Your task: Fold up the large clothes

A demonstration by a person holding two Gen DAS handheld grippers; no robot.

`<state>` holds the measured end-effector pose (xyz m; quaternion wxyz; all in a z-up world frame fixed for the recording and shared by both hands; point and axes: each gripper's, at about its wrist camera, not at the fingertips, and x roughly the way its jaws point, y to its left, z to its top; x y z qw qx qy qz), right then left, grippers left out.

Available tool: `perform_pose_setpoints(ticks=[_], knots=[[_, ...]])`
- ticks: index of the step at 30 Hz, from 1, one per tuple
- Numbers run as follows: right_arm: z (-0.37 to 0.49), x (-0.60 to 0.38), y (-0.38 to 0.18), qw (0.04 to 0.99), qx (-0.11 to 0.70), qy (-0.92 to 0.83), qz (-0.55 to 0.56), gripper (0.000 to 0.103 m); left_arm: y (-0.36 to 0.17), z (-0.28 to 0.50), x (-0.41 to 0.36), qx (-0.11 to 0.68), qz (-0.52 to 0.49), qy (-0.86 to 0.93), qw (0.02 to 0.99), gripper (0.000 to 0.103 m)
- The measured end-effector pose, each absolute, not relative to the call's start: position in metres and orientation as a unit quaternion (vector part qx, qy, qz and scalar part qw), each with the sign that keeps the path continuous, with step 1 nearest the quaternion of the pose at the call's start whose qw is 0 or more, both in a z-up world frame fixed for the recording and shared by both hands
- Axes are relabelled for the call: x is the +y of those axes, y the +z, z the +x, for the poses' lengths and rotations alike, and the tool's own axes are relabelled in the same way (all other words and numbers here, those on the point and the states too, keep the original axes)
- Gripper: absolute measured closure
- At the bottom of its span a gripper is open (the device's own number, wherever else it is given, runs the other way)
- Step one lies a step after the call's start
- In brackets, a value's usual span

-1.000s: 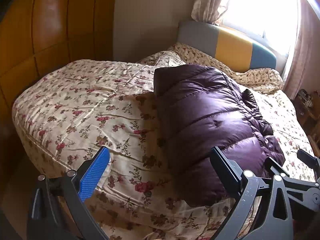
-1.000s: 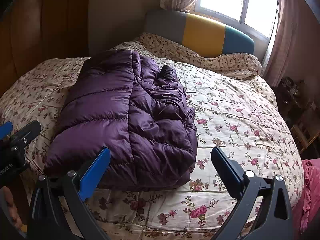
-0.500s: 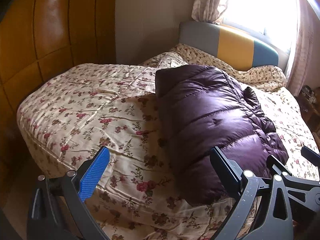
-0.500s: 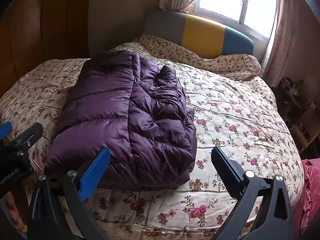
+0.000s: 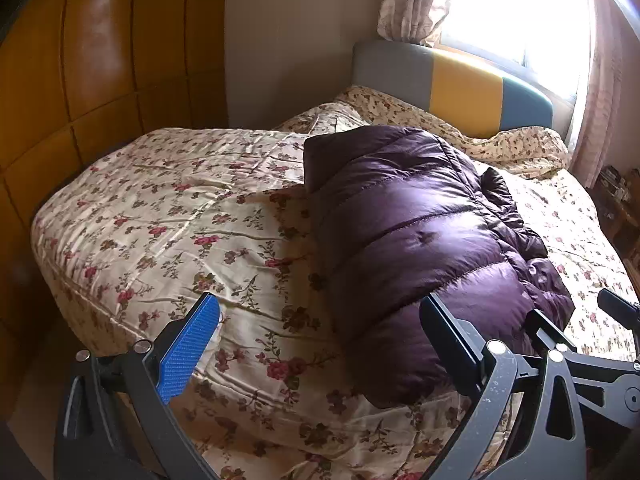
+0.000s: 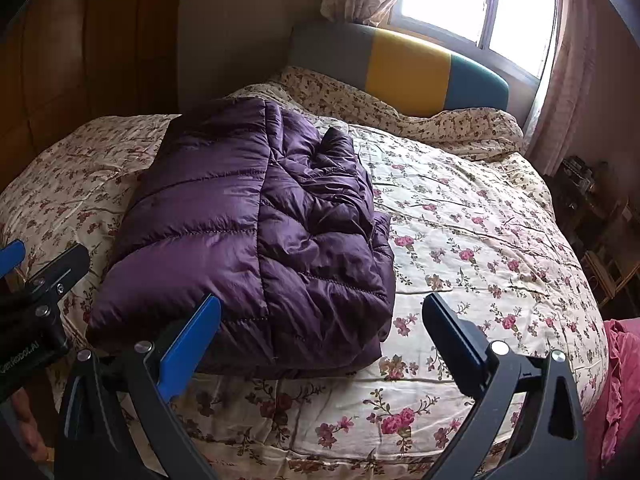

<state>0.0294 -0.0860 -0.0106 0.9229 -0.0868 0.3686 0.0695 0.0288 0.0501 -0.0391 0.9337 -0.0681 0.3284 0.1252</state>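
Nearest, the left claw and the right claw both hang spread wide with nothing between their fingers, above the foot edge of the bed. Beyond them the purple puffer jacket lies folded on the floral quilt, at 11 o'clock from the right claw and 1 o'clock from the left. Farthest, at 12 o'clock, stand the grey, yellow and teal headboard and the bright window.

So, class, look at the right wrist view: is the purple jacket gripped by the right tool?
No: the right tool is open and empty, short of the folded purple jacket on the bed.
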Motion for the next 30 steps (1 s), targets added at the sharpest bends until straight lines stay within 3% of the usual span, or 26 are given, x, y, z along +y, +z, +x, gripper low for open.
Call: perform_pose_setpoints(ticks=[30], knots=[[0.027,-0.086,-0.007,0.924,0.366,0.070,-0.084,0.003,-0.027,0.022,0.041,0.312,-0.062,0.119,0.941,0.004]])
